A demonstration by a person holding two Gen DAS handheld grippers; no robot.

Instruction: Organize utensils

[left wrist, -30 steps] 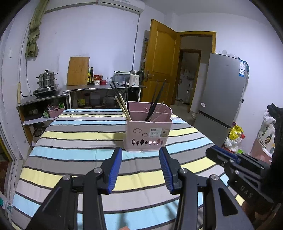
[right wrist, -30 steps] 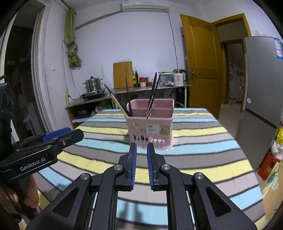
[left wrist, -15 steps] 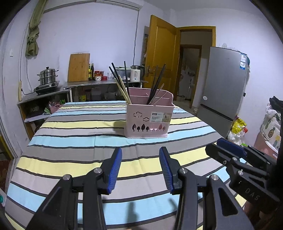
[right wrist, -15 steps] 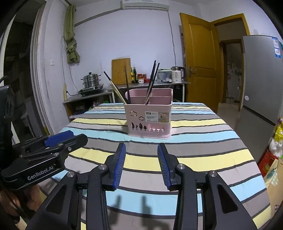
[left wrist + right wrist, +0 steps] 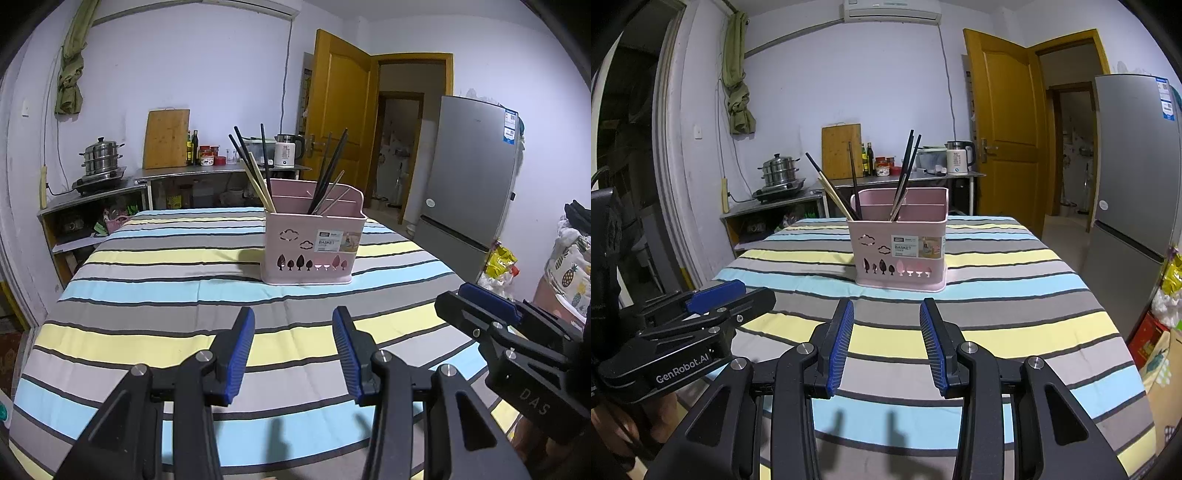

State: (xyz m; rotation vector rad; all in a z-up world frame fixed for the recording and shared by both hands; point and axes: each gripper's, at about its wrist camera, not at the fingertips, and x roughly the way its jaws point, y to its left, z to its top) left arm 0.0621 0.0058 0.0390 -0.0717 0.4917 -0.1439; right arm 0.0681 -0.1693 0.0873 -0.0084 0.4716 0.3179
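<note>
Blue ribbed pads are what I see nearest in both wrist views. My left gripper (image 5: 293, 345) has its jaws spread wide with nothing between them, and my right gripper (image 5: 886, 338) is just as wide and just as empty. Both hover low over the near end of the striped tablecloth (image 5: 155, 295), side by side; from the left camera the right tool juts in at the right edge, and from the right camera the left tool sits at the lower left. I judge that parking them apart and open like this keeps both clear of the holder and ready for whatever comes next.

Beyond the pads, near the middle of the table, the pink utensil basket (image 5: 312, 247) stands upright, well apart from either gripper. It holds 2 clusters of chopsticks (image 5: 255, 166): dark and pale ones leaning left in the left compartment, mostly dark ones leaning right in another. I cannot see any loose utensil on the cloth, so the sorting looks finished or close to it.

Farther back are a steel counter with a steamer pot (image 5: 100, 157), a wooden cutting board (image 5: 166, 138), an electric kettle (image 5: 286, 149), an orange door (image 5: 338, 110) and a grey fridge (image 5: 469, 177).
</note>
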